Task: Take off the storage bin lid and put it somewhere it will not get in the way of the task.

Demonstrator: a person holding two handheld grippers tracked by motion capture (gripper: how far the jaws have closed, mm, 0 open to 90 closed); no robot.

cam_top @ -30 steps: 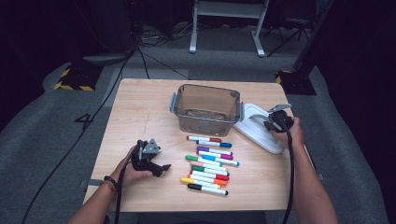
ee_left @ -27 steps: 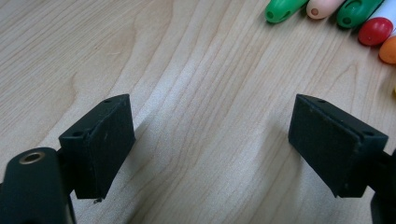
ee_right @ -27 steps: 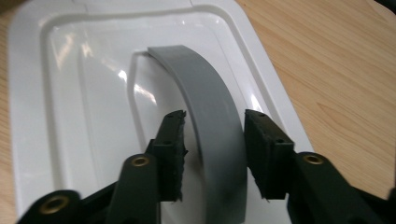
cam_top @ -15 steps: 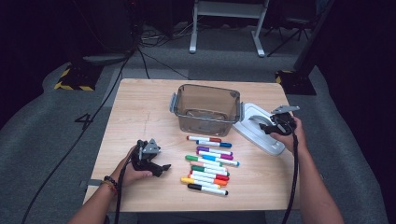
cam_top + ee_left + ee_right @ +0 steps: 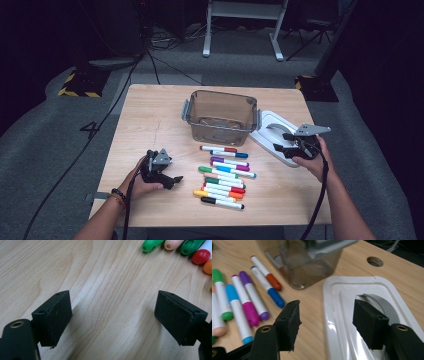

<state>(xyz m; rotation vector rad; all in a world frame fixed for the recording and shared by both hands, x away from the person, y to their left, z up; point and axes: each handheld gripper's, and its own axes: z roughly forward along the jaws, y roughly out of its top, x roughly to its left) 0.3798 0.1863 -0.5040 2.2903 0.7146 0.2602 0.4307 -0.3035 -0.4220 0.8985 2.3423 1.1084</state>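
Note:
A clear brownish plastic bin stands at the table's middle back, also in the right gripper view. A white lid lies flat just right of it. Several coloured markers lie in a row in front of the bin. My right gripper hovers over the lid's near edge. Its jaws have just been opening off the lid, then easing in slightly; they stand apart and press on nothing. My left gripper rests open on bare wood, left of the markers' caps.
The wooden table has a round hole beyond the lid. Bare wood lies left of the bin and along the front. Cables, a yellow-black striped base and a metal stand sit on the floor behind.
The right gripper has let go of the lid, which now lies flat, and has drawn back and up a little toward the person. The left gripper has stayed still.

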